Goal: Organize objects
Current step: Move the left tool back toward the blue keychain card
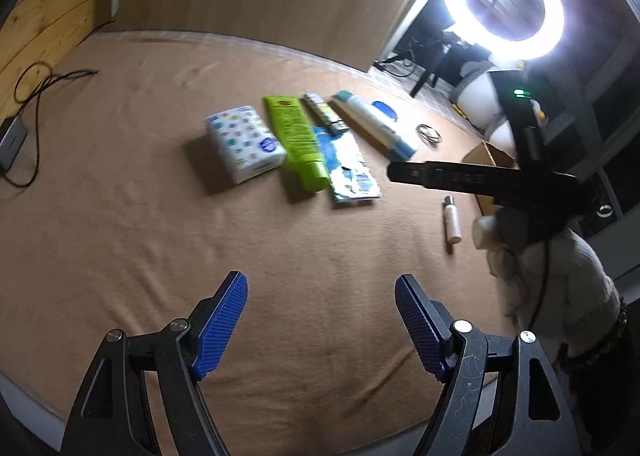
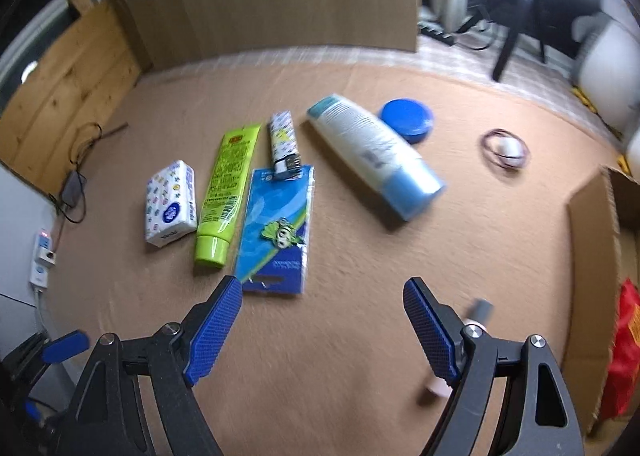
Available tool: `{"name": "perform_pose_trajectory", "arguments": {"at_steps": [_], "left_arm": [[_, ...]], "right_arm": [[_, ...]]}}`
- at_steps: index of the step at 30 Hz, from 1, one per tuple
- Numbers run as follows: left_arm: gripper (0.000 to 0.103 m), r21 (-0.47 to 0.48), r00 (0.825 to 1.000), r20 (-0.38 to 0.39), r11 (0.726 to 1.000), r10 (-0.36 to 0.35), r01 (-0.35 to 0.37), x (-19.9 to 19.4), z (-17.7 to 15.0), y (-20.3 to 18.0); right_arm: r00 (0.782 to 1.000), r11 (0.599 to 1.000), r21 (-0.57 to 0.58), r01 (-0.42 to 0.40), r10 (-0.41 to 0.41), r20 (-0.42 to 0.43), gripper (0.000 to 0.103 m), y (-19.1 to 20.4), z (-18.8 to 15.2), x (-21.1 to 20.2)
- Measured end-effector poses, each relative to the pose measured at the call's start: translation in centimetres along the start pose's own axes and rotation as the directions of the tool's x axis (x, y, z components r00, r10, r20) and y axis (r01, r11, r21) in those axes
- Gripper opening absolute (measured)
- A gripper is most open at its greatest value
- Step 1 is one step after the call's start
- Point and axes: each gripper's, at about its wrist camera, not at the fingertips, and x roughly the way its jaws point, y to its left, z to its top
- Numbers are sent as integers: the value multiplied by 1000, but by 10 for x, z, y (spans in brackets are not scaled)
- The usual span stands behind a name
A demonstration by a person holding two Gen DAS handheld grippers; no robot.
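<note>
Both tongs hanging wide and empty: left tongs (image 1: 320,320), right tongs (image 2: 322,328). Items lying in a row on the tan bed (image 2: 360,336); cardboard box (image 2: 592,256) standing right. Small tube (image 2: 478,310) nearest: straddling it crosswise, squeezing mid-body probably best.

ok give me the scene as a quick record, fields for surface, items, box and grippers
surface: tan cloth
items in a row: tissue pack, green tube, blue packet, lighter, white bottle
further right: blue lid, bands, small pink tube
box: cardboard box, open, at right edge
left hand-held gripper: open, empty
right hand-held gripper: open, empty
</note>
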Motion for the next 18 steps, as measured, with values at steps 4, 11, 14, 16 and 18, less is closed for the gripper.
{"name": "perform_pose_trajectory", "arguments": {"at_steps": [4, 11, 14, 16, 18], "left_arm": [[79, -27, 1000, 7, 1000, -1, 1, -4, -2, 16], [79, -80, 1000, 10, 997, 2, -1, -8, -3, 42], [79, -88, 1000, 11, 996, 3, -2, -8, -2, 46], [79, -89, 1000, 11, 996, 2, -1, -8, -1, 47], [79, -88, 1000, 9, 996, 1, 0, -7, -1, 48]], "right_arm": [[997, 997, -54, 57, -59, -48, 80, 17, 10, 28], [990, 987, -120, 107, -117, -80, 80, 36, 16, 52], [987, 984, -135, 120, -133, -92, 80, 41, 17, 58], [986, 981, -148, 122, -138, -97, 80, 46, 19, 61], [984, 977, -166, 130, -148, -98, 80, 49, 20, 64]]}}
